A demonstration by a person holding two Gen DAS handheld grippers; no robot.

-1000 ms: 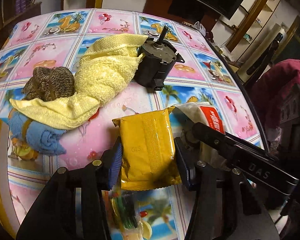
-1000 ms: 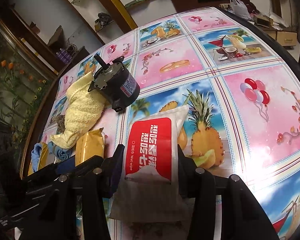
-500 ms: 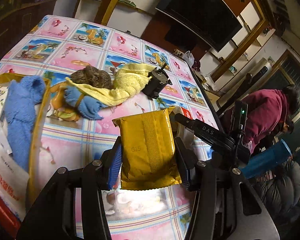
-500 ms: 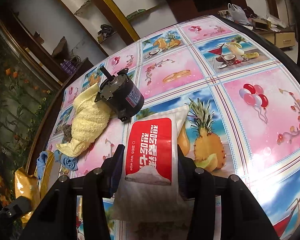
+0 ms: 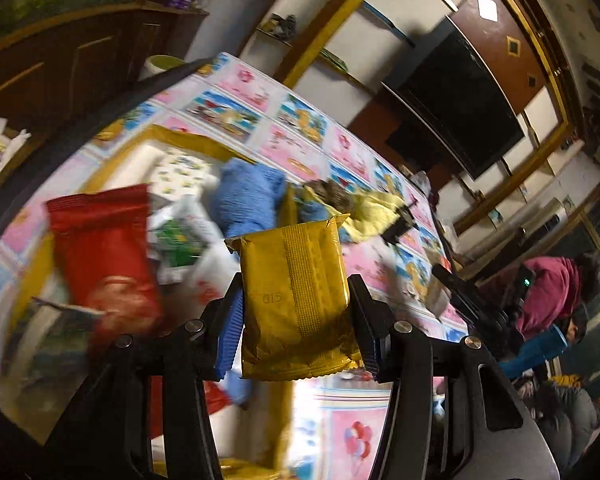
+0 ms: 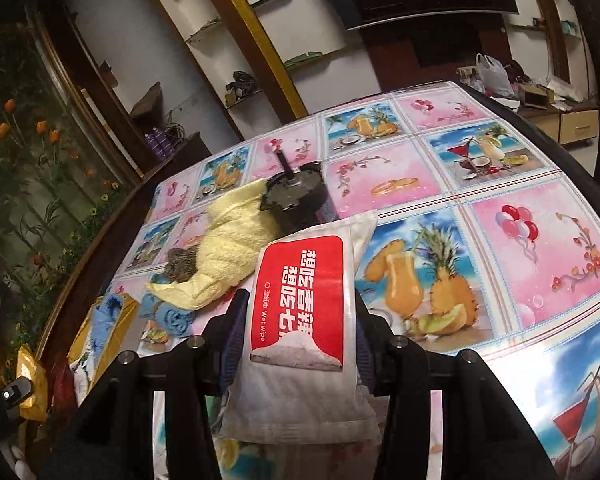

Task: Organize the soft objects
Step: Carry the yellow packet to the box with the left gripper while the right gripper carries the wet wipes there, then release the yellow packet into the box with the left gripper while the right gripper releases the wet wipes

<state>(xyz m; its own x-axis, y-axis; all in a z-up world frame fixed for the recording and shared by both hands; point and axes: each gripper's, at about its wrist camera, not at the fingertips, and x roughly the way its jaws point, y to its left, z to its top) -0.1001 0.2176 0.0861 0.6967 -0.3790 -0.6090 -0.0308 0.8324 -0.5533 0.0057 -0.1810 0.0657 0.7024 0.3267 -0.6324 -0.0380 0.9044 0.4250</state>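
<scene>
The gold packet (image 5: 296,300) carries a faint stamped code, "015", low on its left side, as the left wrist view shows it. The white wipe pack (image 6: 300,320) has a red label printed with large white Chinese characters running down its length, and beside them a small line of white print that ends in the English words "Wet wipe". Print on the other packets is too blurred to read.

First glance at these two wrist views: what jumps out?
Each gripper is clamped on a soft pack: the left gripper holds a gold foil packet, the right gripper a red-and-white wet wipe pack. Beyond it, a yellow towel lies against a black motor on the tablecloth.
</scene>
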